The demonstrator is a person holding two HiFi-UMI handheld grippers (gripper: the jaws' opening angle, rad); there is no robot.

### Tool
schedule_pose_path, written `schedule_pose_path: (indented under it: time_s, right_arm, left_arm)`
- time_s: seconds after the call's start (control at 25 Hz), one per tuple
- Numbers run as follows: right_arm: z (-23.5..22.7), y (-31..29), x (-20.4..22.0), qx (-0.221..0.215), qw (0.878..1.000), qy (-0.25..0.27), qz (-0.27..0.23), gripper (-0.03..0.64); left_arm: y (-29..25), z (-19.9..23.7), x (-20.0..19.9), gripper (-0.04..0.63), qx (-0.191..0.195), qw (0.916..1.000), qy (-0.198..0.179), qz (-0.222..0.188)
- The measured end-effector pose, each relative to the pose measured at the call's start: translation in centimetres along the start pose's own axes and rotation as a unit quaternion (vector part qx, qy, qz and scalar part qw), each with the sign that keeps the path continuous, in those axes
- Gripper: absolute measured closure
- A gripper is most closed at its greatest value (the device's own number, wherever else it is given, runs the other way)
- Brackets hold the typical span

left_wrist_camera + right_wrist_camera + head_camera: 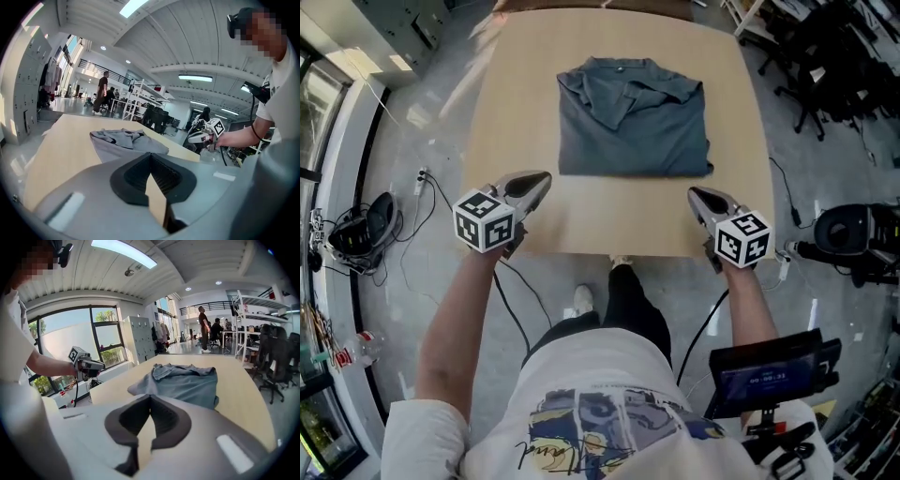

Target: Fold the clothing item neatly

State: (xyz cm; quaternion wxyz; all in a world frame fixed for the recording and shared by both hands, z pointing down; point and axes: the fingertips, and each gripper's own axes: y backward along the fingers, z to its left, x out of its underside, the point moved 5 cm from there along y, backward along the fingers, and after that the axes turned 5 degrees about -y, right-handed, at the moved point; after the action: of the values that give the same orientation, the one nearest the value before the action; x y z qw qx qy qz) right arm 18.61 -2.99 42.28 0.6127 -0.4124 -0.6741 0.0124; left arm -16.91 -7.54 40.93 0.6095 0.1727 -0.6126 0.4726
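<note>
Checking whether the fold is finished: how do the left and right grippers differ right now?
Place: the left gripper hangs over the table's near left corner, the right gripper over its near right corner. Aim: the left gripper angles rightward toward the shirt, the right gripper leftward. Shared: both shut, empty, clear of the folded shirt.

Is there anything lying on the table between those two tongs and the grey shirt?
No, nothing visible. Only the bare top of the light wooden table lies between the folded grey-blue collared shirt and the left tongs and right tongs. Both tongs are shut and empty, near the table's front edge.
</note>
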Motion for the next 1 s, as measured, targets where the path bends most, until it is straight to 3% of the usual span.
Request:
schedule_pose_path:
  time_s: [0.2,0.44,0.72,1.0]
  right_arm:
    - [5.5,3.4,2.9,0.005,1.0,-0.016,-0.01,0.614]
    - [8.7,6.7,5.2,0.02,1.0,0.006,-0.01,0.614]
    - [12.3,10.5,5.9,-0.007,0.999,0.025,-0.026,0.614]
    - [15.1,16.2,7.8,-0.032,0.997,0.054,-0.035,0.614]
  left_arm:
    - [3.0,-5.1,1.4,0.588,0.012,0.9999,-0.005,0.002]
    - [5.0,-10.6,1.7,0.588,0.025,0.9995,-0.021,-0.004]
    - [7.4,-17.9,1.8,0.588,0.025,0.9983,-0.052,-0.01]
    - [9.8,-25.8,2.1,0.588,0.024,0.9976,-0.06,-0.024]
